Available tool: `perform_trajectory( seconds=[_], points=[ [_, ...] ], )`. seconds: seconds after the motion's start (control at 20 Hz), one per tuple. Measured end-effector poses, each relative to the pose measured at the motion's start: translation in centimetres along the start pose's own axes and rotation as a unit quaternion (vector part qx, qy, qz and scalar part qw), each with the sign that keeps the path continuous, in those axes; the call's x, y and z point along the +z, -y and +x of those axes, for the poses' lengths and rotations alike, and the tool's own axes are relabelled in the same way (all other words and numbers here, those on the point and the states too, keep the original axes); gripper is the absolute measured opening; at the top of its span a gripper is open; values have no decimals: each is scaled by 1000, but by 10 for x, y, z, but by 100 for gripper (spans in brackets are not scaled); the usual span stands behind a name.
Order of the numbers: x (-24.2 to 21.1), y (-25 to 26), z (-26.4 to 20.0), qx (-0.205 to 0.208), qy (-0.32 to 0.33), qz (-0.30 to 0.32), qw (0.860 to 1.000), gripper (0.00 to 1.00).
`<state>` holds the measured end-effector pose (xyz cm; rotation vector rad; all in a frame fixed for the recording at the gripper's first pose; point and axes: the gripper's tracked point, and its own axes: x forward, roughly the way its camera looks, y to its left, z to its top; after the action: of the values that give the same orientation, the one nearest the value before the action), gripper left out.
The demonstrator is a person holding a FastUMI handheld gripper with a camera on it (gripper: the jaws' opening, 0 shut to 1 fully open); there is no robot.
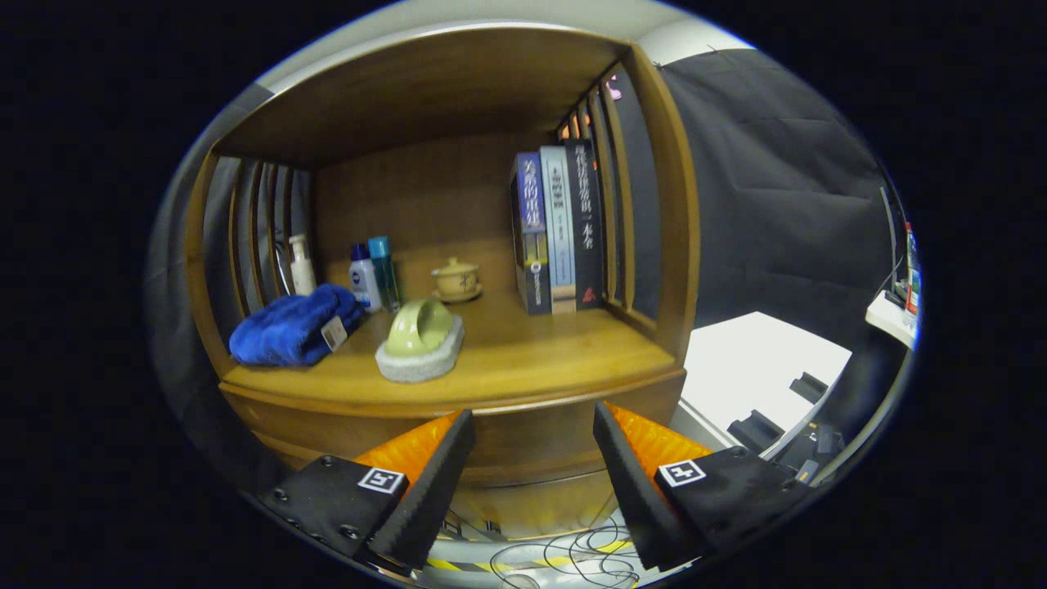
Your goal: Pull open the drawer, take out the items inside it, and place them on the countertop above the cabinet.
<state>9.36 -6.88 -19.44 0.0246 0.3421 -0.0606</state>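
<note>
Gripper (533,425) with fingers spread apart and empty, drawer (523,446) front just ahead of them, long axis running sideways under countertop (523,360), blue towel (290,327) and green cup (419,327) lying on top.

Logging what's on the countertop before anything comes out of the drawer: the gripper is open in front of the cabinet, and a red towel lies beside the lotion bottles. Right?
Nearly. The gripper view shows the towel is blue, not red. The rest holds: the gripper is open in front of the cabinet, holding nothing, and the towel lies beside the lotion bottles on the countertop.
</note>
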Motion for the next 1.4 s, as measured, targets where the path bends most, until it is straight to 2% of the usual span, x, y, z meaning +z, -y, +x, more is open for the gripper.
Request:
perform_trajectory(
  seconds=[0.3,0.65,1.4],
  points=[
    [76,4,-47,6,47,-9,999,97],
    [126,-10,-85,23,72,-9,997,97],
    [127,-19,-89,33,76,1,997,97]
  ],
)
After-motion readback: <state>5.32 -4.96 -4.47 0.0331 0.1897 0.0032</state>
